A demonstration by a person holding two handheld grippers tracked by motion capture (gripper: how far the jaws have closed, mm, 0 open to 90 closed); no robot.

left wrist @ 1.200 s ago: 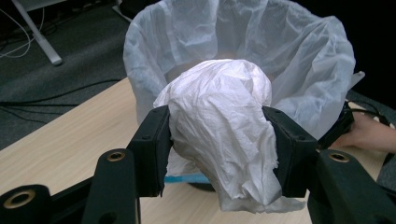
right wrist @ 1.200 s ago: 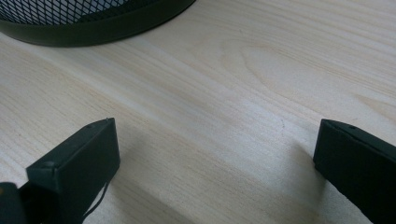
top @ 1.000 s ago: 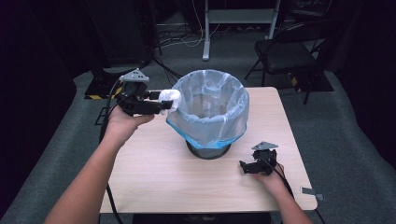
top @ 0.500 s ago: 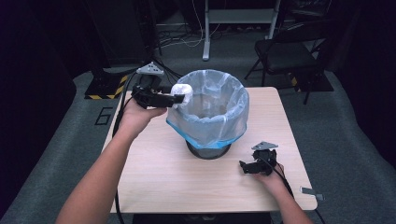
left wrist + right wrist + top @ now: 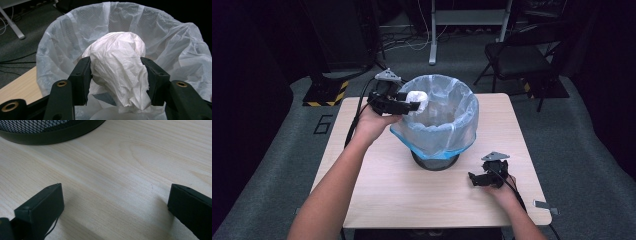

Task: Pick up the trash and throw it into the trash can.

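A black mesh waste bin (image 5: 435, 161) lined with a clear plastic bag (image 5: 447, 130) stands mid-table. My left gripper (image 5: 414, 105) is shut on a crumpled white paper wad (image 5: 418, 99) and holds it just over the bin's left rim. In the left gripper view the paper wad (image 5: 120, 72) is squeezed between both black jaws, with the bag's mouth (image 5: 175, 50) open behind and below it. My right gripper (image 5: 475, 178) rests low on the table to the right of the bin. Its jaws stand open in the right gripper view (image 5: 113, 205), nothing between them.
The light wooden table (image 5: 402, 195) has free room in front of and beside the bin. The bin's dark base (image 5: 50, 135) lies just ahead of the right gripper. A black chair (image 5: 517, 60) and a white stand leg (image 5: 432, 30) are on the grey floor behind.
My left hand has carried the paper wad rightward, from beside the bin's left side to over its rim. The right hand has stayed where it was.
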